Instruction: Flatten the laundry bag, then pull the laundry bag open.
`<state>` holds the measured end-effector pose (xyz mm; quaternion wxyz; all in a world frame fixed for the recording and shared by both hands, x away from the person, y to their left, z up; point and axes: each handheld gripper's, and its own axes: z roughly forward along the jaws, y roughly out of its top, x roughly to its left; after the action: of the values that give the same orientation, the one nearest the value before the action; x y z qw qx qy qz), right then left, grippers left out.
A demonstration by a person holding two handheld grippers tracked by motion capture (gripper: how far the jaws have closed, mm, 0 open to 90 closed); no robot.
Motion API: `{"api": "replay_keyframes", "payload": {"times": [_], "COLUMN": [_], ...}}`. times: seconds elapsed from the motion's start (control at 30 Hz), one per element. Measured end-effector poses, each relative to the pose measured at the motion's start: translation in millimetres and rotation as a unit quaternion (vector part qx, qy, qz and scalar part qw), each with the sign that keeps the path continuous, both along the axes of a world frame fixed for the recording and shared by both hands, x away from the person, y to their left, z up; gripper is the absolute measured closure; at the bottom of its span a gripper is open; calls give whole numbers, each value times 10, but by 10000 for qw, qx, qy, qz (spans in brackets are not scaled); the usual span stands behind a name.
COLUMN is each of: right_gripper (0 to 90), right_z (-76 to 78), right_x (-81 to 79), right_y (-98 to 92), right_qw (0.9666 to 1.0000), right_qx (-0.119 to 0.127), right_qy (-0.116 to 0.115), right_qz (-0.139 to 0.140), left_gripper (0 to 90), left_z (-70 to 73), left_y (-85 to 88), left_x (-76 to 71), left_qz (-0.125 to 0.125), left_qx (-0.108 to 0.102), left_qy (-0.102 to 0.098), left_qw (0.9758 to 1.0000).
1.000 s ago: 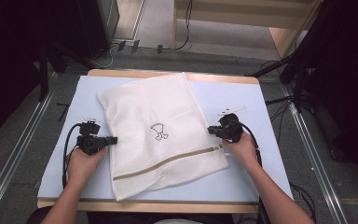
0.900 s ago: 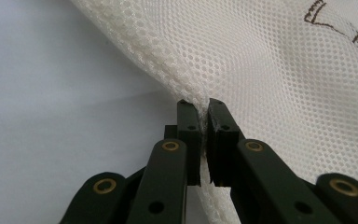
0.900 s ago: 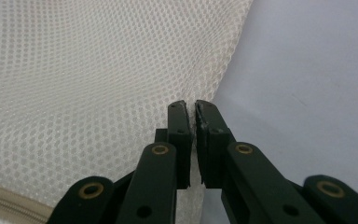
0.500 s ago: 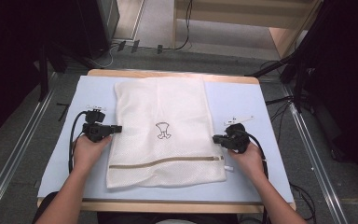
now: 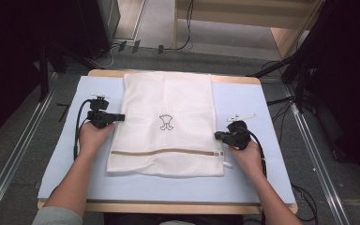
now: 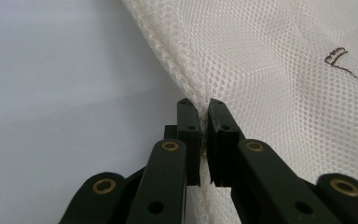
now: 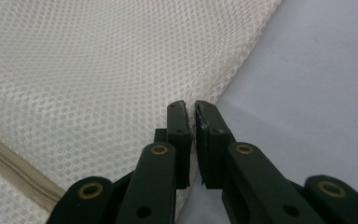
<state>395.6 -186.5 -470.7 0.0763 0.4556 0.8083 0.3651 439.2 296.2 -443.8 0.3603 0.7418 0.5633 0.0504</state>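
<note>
The white mesh laundry bag lay flat along the middle of the blue-covered tabletop, its zipper toward the person. It looked light, limp and thin, likely to sag or bunch unless held at 2 points. The left tongs were clamped on its left side seam, the right tongs on its right edge.

Even overhead light, soft shadows (surroundings dark); close-up views sharp, slightly soft edges.
</note>
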Motion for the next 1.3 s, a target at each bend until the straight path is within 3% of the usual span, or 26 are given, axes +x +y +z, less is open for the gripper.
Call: {"api": "replay_keyframes", "payload": {"times": [0.17, 0.3, 0.47, 0.57, 0.73, 0.87, 1.13, 1.3], "right_gripper": [845, 824, 721, 656, 619, 613, 624, 663], "right_z": [-30, -49, -35, -23, 27, 80, 181, 189], "right_x": [162, 220, 201, 196, 174, 128, -42, -167], "right_y": [10, 0, -20, -39, -56, -89, -154, -143], "right_qw": [9999, 9998, 9999, 9998, 9996, 9995, 9991, 9994], "right_qx": [-42, 78, 49, 167, 231, 294, 427, 326], "right_qy": [-114, -130, -136, -106, -133, -66, -44, -51], "right_qz": [-75, -108, -47, -48, -53, -48, 25, 133], "left_gripper": [861, 840, 661, 532, 438, 409, 389, 388], "left_z": [-29, -42, 41, 72, 137, 190, 308, 324], "left_y": [6, 46, 41, 8, -46, -64, -45, -109], "left_x": [174, 218, 164, 137, 70, 9, -156, -208], "left_qz": [-55, -85, -135, -229, -308, -415, -473, -558], "left_qx": [60, -98, -109, -136, 46, 163, -76, -83], "left_qy": [-62, 13, -95, 28, -27, -105, -233, -239], "left_qw": [9999, 9999, 9998, 9996, 9995, 9990, 9986, 9981]}}
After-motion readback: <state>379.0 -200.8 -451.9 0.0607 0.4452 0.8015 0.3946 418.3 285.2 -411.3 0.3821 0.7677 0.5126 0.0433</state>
